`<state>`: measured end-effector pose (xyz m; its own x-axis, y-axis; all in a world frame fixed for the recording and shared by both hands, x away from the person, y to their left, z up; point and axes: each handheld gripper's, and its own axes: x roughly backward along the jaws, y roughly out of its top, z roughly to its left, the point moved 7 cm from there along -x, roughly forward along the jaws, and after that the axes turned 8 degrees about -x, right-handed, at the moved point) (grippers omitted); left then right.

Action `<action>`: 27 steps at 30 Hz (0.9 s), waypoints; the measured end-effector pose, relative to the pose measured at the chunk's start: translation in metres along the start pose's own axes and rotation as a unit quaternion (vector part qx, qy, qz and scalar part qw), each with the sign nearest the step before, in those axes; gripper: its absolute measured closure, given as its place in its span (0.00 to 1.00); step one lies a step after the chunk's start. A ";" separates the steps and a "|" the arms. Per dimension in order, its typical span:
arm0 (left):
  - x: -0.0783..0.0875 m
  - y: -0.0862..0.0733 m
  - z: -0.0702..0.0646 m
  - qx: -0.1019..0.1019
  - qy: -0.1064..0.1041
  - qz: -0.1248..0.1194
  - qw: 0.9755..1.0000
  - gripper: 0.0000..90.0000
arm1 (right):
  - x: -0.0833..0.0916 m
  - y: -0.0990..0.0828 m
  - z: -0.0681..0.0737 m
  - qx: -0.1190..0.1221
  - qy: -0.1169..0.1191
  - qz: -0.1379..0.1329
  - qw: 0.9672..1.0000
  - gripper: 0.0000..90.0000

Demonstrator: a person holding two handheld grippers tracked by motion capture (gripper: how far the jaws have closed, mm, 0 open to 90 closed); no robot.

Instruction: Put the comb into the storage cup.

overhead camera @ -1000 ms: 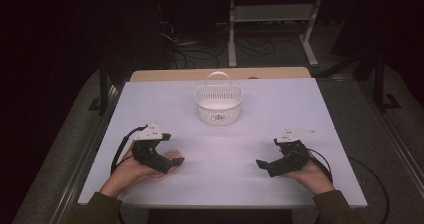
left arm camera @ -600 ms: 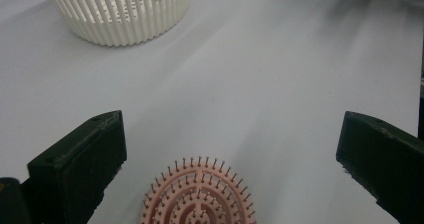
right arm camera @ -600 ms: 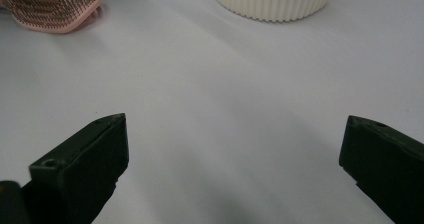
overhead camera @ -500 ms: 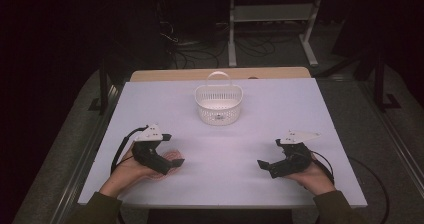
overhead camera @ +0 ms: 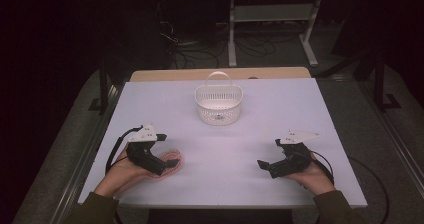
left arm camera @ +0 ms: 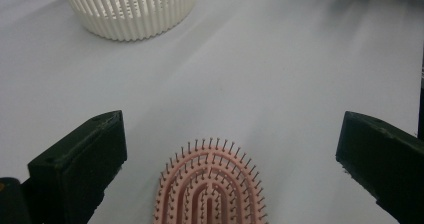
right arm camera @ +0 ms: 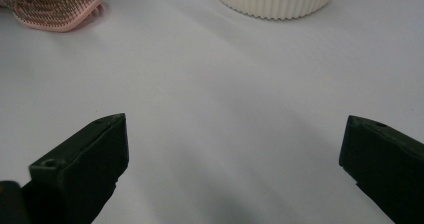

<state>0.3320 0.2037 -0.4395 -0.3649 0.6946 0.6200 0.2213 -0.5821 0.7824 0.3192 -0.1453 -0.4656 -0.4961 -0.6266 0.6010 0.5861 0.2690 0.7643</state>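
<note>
Left gripper [left arm camera: 227, 149], jaws spread wide, is straddling one pink plastic bristle hairbrush [left arm camera: 210, 189]; one white slatted basket [overhead camera: 218, 103] is showing seemingly no label

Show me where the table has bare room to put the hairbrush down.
Widest free patch: the middle of the table, between the pink hairbrush at the left gripper and the right gripper, short of the white basket. The strips either side of the basket are bare too. The near corners are crowded by hands and cables.
</note>
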 end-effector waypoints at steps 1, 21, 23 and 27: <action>0.001 0.000 0.001 0.000 0.001 -0.001 1.000 0.00 | 0.000 0.000 0.000 0.001 0.000 0.000 1.000 0.00; 0.019 -0.012 0.005 -0.001 0.003 0.001 1.000 0.00 | 0.000 -0.002 0.000 -0.001 -0.001 0.004 1.000 0.00; 0.021 -0.013 0.006 -0.002 0.006 0.001 1.000 0.00 | 0.000 -0.002 0.000 0.000 -0.001 0.004 1.000 0.00; 0.026 -0.016 0.007 -0.002 0.009 0.003 1.000 0.00 | 0.001 -0.002 0.000 -0.001 -0.001 0.004 1.000 0.00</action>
<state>0.3255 0.2345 -0.4352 -0.3790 0.6835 0.6238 0.2205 -0.5879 0.7783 0.3180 -0.1463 -0.4664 -0.4931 -0.6225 0.6078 0.5913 0.2727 0.7590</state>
